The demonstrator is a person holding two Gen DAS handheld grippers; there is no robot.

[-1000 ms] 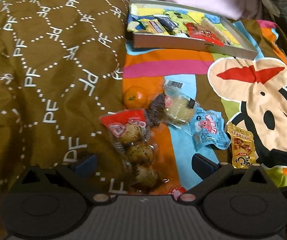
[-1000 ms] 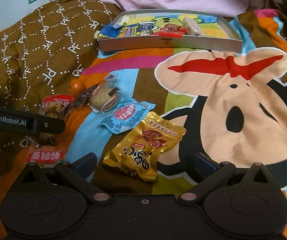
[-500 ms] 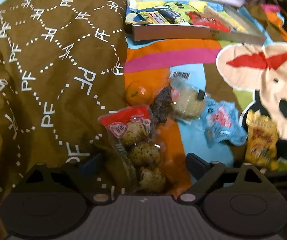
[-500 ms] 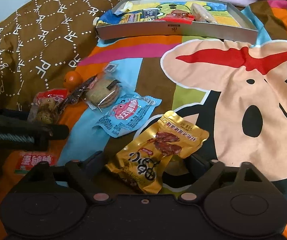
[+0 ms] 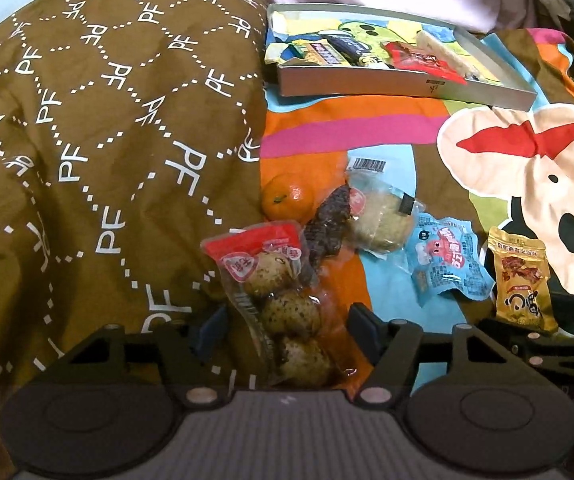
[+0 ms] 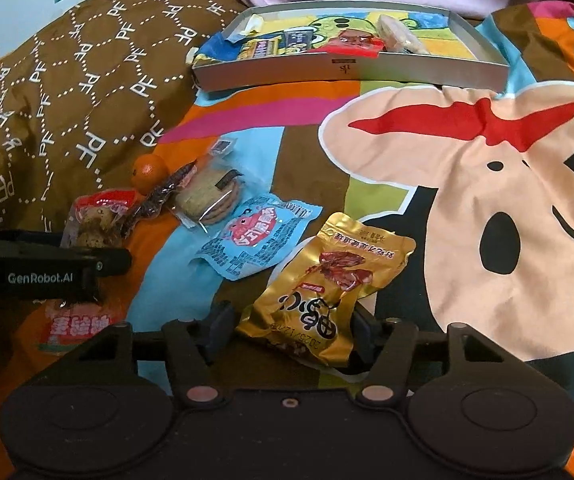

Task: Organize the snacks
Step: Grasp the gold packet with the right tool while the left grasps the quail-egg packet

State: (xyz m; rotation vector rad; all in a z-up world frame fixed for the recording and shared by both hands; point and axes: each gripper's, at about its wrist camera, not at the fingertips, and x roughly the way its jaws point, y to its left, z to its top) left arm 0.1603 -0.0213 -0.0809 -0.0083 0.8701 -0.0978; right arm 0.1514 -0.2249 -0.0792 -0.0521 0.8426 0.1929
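Down at the bottom centre of the left wrist view, the left gripper (image 5: 287,330) is standing with its jaws apart on either side of the egg packet (image 5: 275,300), a clear pouch with a red top; whether the pads are pressing it cannot be told, since the pouch's lower end is dropping out of sight behind the gripper body. Low in the right wrist view, the right gripper (image 6: 289,326) is likewise straddling the gold snack pouch (image 6: 327,284), jaws spread wide, with the pouch's near edge lying between the fingers and contact unclear.

Moving outward, above the egg packet a dark wrapped snack (image 5: 327,220) is lying against an orange (image 5: 287,196) and a clear-wrapped round cake (image 5: 383,216), partly overlapping them. To the right, a blue packet (image 5: 445,260) is sitting beside the gold pouch, whose bottom is cut off by the other gripper's black arm.

At the upper centre, a shallow grey box (image 5: 407,86) is holding several wrappers too small to read. Everything is resting on a cartoon-print bedspread (image 5: 367,128), with a brown patterned quilt (image 5: 107,120) filling the left.
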